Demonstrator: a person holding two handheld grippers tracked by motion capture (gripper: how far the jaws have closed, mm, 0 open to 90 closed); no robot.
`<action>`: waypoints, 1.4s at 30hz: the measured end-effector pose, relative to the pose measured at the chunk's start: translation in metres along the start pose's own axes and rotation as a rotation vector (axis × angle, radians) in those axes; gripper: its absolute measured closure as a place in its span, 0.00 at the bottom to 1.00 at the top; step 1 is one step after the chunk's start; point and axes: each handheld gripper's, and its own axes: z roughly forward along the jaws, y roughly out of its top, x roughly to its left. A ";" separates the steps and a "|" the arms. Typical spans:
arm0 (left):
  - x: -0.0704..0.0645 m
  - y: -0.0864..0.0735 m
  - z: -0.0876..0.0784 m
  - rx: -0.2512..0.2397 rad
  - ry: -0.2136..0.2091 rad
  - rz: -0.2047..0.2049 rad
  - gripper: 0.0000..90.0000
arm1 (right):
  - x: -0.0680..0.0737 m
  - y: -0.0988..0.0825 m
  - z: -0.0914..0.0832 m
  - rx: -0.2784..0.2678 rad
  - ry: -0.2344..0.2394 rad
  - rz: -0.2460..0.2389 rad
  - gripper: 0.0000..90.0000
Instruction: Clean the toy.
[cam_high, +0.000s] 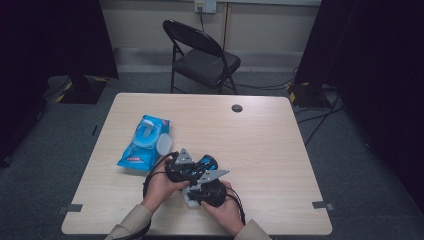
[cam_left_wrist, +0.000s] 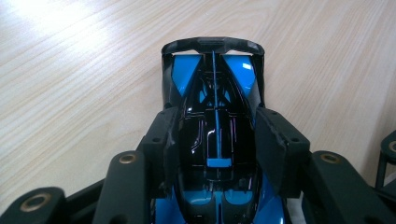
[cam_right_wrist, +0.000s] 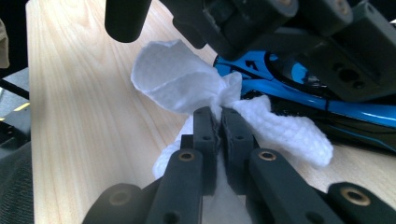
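A glossy black and blue toy car (cam_left_wrist: 215, 135) sits between the jaws of my left gripper (cam_left_wrist: 217, 140), which is shut on its body; the car's rear wing (cam_left_wrist: 212, 45) points away over the table. In the high view the left gripper (cam_high: 192, 166) holds the car (cam_high: 206, 163) near the table's front middle. My right gripper (cam_right_wrist: 215, 122) is shut on a crumpled white wipe (cam_right_wrist: 182, 79), which touches the side of the car (cam_right_wrist: 299, 93). In the high view the right gripper (cam_high: 207, 189) sits just below the left, with the wipe (cam_high: 188, 198) showing under it.
A blue pack of wet wipes (cam_high: 145, 142) with its white lid open lies on the table's left half. The wooden table (cam_high: 270, 145) has a round cable hole (cam_high: 237, 108) at the back. A black folding chair (cam_high: 200, 55) stands behind the table.
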 end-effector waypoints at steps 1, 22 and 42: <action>0.000 0.000 0.000 -0.002 0.000 0.000 0.57 | 0.000 0.000 0.000 -0.002 0.010 0.002 0.96; 0.000 -0.001 0.000 -0.011 0.004 0.006 0.57 | -0.037 -0.001 -0.064 -0.086 -0.131 0.062 0.96; 0.000 0.000 0.000 -0.004 0.004 0.003 0.57 | -0.068 -0.008 -0.049 -0.045 -0.301 0.107 0.96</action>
